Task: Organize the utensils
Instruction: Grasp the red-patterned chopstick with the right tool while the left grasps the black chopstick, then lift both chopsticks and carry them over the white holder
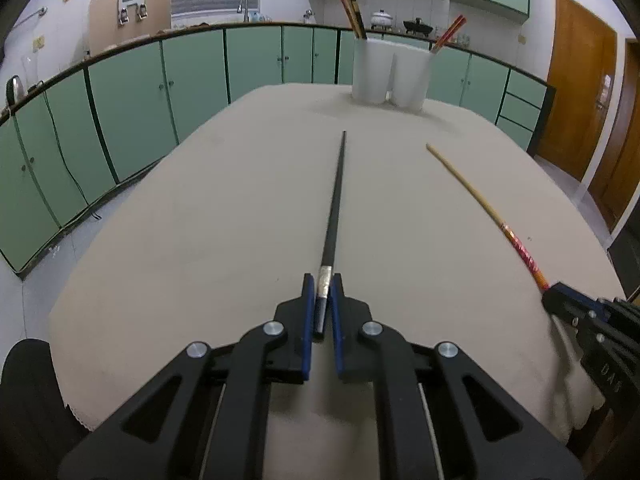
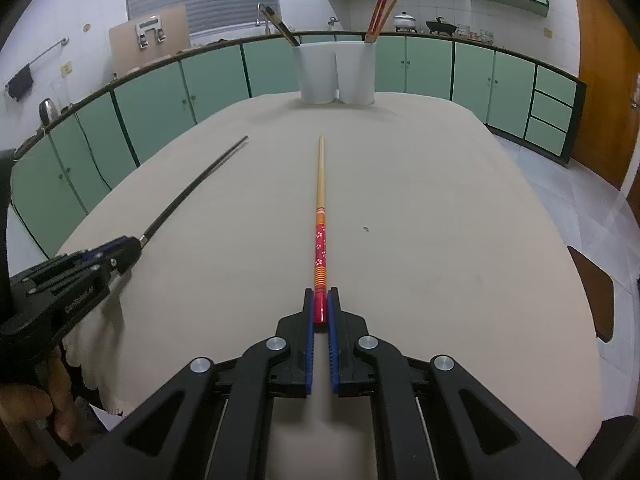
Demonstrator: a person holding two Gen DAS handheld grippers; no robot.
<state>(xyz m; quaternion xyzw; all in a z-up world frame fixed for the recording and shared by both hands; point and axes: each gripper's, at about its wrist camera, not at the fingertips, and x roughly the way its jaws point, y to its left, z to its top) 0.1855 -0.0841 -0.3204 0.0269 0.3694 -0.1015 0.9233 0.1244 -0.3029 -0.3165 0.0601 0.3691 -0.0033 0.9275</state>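
The left gripper (image 1: 323, 288) pinches the silver-banded end of a black chopstick (image 1: 336, 200) between its fingers, the shaft stretching ahead over the cloth-covered tabletop (image 1: 200, 220). The right gripper (image 2: 321, 300) clamps the red end of a patterned chopstick (image 2: 321, 216), tip aimed at the white holder (image 2: 336, 72) beyond.

Dim, even indoor light, soft shadows, sharp focus, strong fisheye bending, dark vignetted corners.

Black chopstick (image 1: 336, 204) and red-patterned wooden chopstick (image 2: 321, 216) lengthwise on table, tips toward white two-cup holder (image 2: 336, 74)
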